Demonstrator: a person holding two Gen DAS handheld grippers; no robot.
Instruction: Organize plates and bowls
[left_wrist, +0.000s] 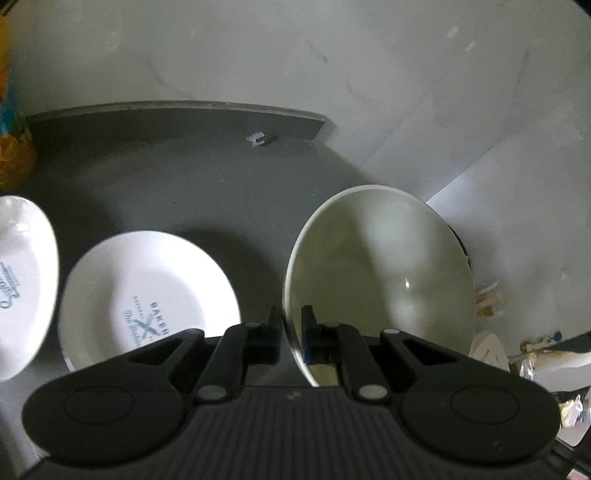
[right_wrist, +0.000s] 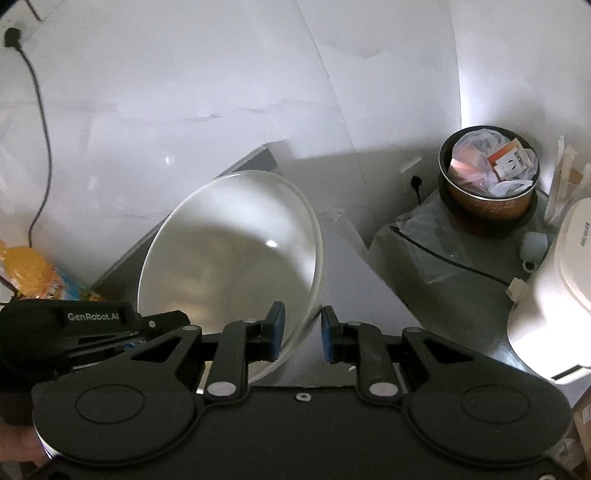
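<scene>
Bowl (left_wrist: 380, 280), large, pale grey-white and glossy, tilted on edge above the dark grey table (left_wrist: 177, 184), at the right of the left-wrist view. Left gripper (left_wrist: 290, 325) is clamped on its near-left rim, one finger inside and one outside. Right gripper (right_wrist: 303, 328) straddles the opposite rim with its blue pads apart; whether they touch the rim cannot be told. White plate (left_wrist: 147, 295) with blue lettering lies flat on the table, left of the bowl. Second white dish (left_wrist: 22, 284), also printed in blue, sits at the far left edge, blurred.
</scene>
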